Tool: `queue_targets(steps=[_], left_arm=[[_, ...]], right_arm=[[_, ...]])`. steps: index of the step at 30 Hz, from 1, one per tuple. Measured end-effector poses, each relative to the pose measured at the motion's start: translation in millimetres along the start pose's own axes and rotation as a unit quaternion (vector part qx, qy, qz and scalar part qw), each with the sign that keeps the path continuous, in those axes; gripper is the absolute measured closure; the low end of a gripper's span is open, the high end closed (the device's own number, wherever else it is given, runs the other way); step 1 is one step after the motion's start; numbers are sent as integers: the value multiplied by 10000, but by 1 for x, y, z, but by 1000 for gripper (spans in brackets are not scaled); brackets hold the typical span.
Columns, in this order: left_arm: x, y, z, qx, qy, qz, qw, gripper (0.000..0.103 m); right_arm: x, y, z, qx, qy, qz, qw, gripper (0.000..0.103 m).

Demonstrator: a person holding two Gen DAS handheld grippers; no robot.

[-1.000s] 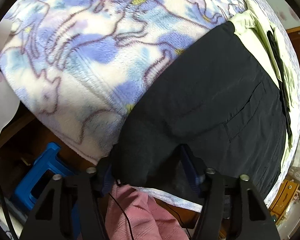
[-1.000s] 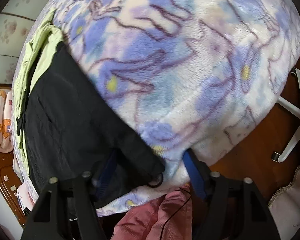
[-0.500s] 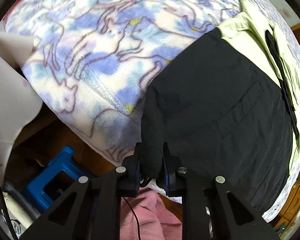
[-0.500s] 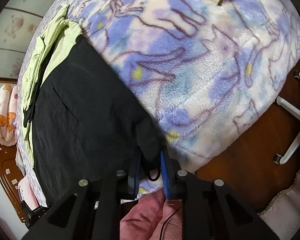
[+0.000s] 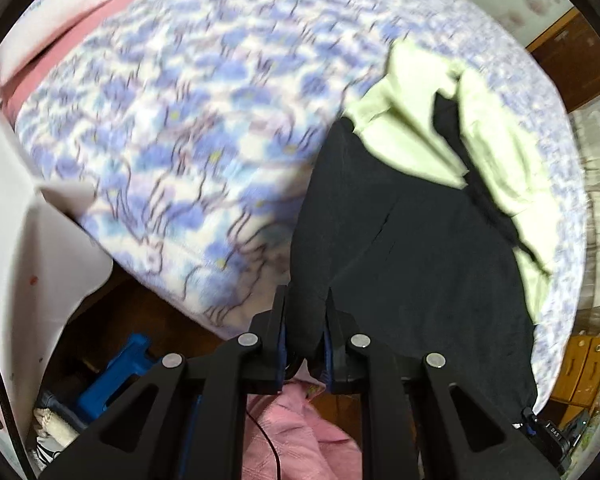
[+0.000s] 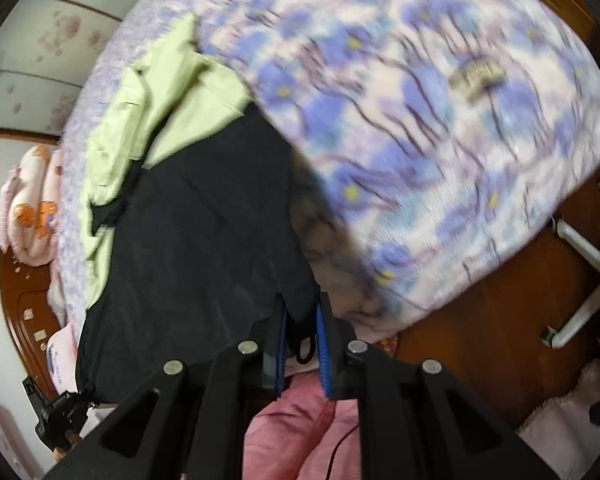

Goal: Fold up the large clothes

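A black garment [image 5: 420,240] [image 6: 200,240] lies across a bed covered by a blue-flowered fleece blanket [image 5: 160,120] [image 6: 440,140]. Its far end overlaps a pale green garment [image 5: 404,136] [image 6: 172,92]. My left gripper [image 5: 305,320] pinches one near corner of the black cloth, its jaws still closing on the fold between the pads. My right gripper [image 6: 302,320] pinches the other near corner, where a small loop hangs, and its jaws are closing too. Both corners are raised off the blanket and the cloth slopes down to the bed.
A blue stool [image 5: 112,368] stands on the wooden floor beside the bed. A white chair base [image 6: 588,264] is on the other side. A pink pillow [image 5: 52,12] and a rolled pink blanket [image 6: 32,208] lie at the bed's ends. Pink clothing [image 5: 296,432] shows below the grippers.
Both grippers went from open around the garment's near edge to shut on its corners. Both then rose, lifting the edge off the blanket, so more of the bed shows.
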State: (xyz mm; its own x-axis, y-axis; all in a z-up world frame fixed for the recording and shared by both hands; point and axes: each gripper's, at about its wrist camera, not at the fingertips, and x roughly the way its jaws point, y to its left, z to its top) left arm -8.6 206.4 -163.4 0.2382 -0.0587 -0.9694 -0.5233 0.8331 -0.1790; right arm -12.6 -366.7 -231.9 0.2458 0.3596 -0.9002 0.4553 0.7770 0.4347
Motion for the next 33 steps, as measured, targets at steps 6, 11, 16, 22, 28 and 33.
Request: queue_targets(steps=[6,11,16,22,28,33], left_arm=[[-51,-28,38,-115,-449,-221,9987,93],[-73,-51,77,-72,-625,-325,9975,94],[-79,-77,125,-15,-723,-439,9964,94],[-63,-103,198,-133,-621,-651,9959,94],[-20,-140,272,-42,-441,-584,9973,95],[32,-178,330,69,-355,-440,9984,95]], right_arm=[[-49,33,31,-264,-304,384,9985,91],[-89,78,68,-756,-788,544,9925,91],[-103,124,112,-1012,-1082,580,9873,91],[-98,168,167,-1028,-1263,471,9855,92],[-66,208,229,-956,-1303,315,9864,92],[-21,227,283,-981,-1209,177,9876,91]])
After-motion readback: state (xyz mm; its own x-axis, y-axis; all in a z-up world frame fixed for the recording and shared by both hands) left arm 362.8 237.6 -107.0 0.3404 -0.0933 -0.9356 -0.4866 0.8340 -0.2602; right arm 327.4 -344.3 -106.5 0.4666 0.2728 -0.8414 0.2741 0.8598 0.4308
